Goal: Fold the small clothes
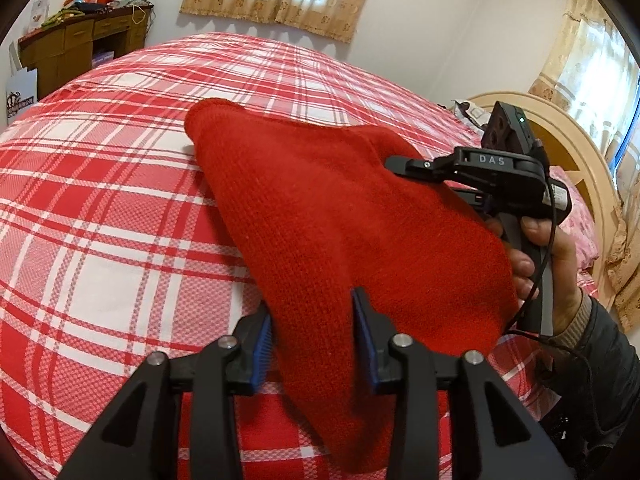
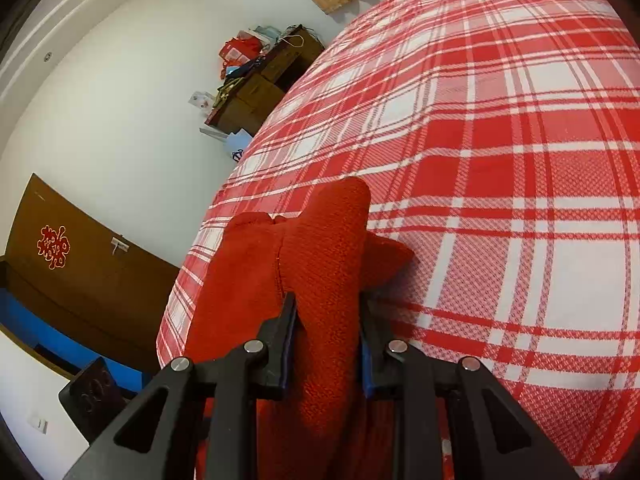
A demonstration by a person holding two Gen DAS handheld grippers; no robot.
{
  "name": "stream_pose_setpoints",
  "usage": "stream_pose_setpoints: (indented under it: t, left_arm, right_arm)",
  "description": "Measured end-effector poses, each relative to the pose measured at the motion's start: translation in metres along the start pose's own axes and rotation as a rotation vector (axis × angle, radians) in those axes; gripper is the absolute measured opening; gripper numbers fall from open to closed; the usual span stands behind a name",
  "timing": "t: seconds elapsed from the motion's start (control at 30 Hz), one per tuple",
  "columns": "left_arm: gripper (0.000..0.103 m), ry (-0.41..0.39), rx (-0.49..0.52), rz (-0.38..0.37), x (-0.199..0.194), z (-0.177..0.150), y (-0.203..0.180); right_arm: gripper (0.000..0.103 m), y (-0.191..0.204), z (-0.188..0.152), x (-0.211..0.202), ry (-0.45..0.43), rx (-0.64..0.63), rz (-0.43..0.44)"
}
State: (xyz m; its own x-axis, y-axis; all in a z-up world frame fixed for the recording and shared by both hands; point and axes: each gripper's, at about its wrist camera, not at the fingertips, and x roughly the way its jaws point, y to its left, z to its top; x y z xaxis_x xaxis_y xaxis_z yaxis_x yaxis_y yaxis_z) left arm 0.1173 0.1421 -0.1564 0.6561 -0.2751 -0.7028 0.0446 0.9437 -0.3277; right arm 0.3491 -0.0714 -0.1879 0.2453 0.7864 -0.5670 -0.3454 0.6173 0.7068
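While both grippers, left (image 1: 312, 332) and right (image 2: 328, 336), pinch the knit (image 1: 320, 208) between their pads, I'd keep it taut, lowering evenly onto the bed (image 1: 120, 184) ahead.

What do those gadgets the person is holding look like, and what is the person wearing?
Each gripper is black plastic with two fingers lined with blue ribbed pads and silver bolts at the joints. The right gripper, seen from the side, has a pistol-style handle, white "DAS" lettering, a small green light and a thin black cable. The right hand is bare, above a tan knit cuff and dark jacket sleeve.
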Motion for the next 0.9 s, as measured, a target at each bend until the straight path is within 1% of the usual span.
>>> stream_pose_setpoints:
  t: [0.03, 0.07, 0.13, 0.2, 0.3, 0.37, 0.4, 0.43, 0.47, 0.5, 0.53, 0.6, 0.67, 0.73, 0.83, 0.87, 0.9]
  left_arm:
    - [0.050, 0.000, 0.006, 0.017, 0.000, 0.000, 0.000]
    - [0.051, 0.001, 0.014, 0.028, -0.001, 0.000, 0.000]
    - [0.052, 0.000, 0.020, 0.032, -0.003, 0.000, 0.000]
    - [0.052, -0.001, 0.025, 0.042, -0.006, -0.001, -0.001]
    - [0.054, -0.024, 0.063, 0.086, -0.018, -0.001, -0.008]
    - [0.062, -0.055, 0.101, 0.126, -0.029, 0.001, -0.015]
    - [0.071, -0.070, 0.109, 0.139, -0.033, 0.003, -0.016]
    - [0.075, -0.091, 0.114, 0.156, -0.038, 0.006, -0.016]
    - [0.075, -0.107, 0.112, 0.171, -0.041, 0.008, -0.015]
    - [0.076, -0.121, 0.104, 0.183, -0.043, 0.011, -0.012]
    - [0.080, -0.133, 0.094, 0.194, -0.045, 0.013, -0.008]
    - [0.088, -0.142, 0.075, 0.229, -0.041, 0.015, -0.001]
    - [0.088, -0.129, 0.067, 0.273, -0.032, 0.016, 0.005]
    - [0.088, -0.101, 0.054, 0.279, -0.020, 0.017, 0.011]
    - [0.088, -0.078, 0.053, 0.284, -0.010, 0.011, 0.013]
    - [0.088, -0.077, 0.055, 0.283, -0.010, 0.009, 0.012]
    - [0.088, -0.076, 0.058, 0.280, -0.010, 0.007, 0.011]
  right_arm:
    - [0.028, 0.000, 0.000, 0.000, 0.002, -0.002, -0.005]
    - [0.028, 0.001, 0.000, -0.001, 0.004, -0.002, -0.010]
    - [0.031, 0.004, 0.001, -0.003, 0.000, -0.005, -0.026]
    - [0.032, 0.011, 0.001, -0.009, -0.021, -0.015, -0.037]
    - [0.032, 0.025, 0.000, -0.023, -0.050, -0.069, -0.054]
    - [0.032, 0.036, -0.002, -0.034, -0.084, -0.107, -0.067]
    - [0.032, 0.041, -0.003, -0.042, -0.105, -0.122, -0.068]
    - [0.038, 0.045, -0.005, -0.050, -0.128, -0.137, -0.064]
    - [0.041, 0.052, -0.009, -0.062, -0.159, -0.159, -0.041]
    - [0.047, 0.055, -0.010, -0.069, -0.173, -0.172, -0.021]
    - [0.050, 0.062, -0.017, -0.077, -0.191, -0.196, 0.007]
    - [0.052, 0.072, -0.027, -0.084, -0.203, -0.239, 0.027]
    - [0.055, 0.080, -0.035, -0.082, -0.169, -0.267, 0.060]
    - [0.056, 0.076, -0.040, -0.069, -0.104, -0.244, 0.074]
    - [0.056, 0.056, -0.045, -0.053, -0.064, -0.189, -0.007]
    - [0.056, 0.045, -0.045, -0.047, -0.038, -0.144, -0.013]
    - [0.056, 0.036, -0.046, -0.045, -0.044, -0.115, 0.006]
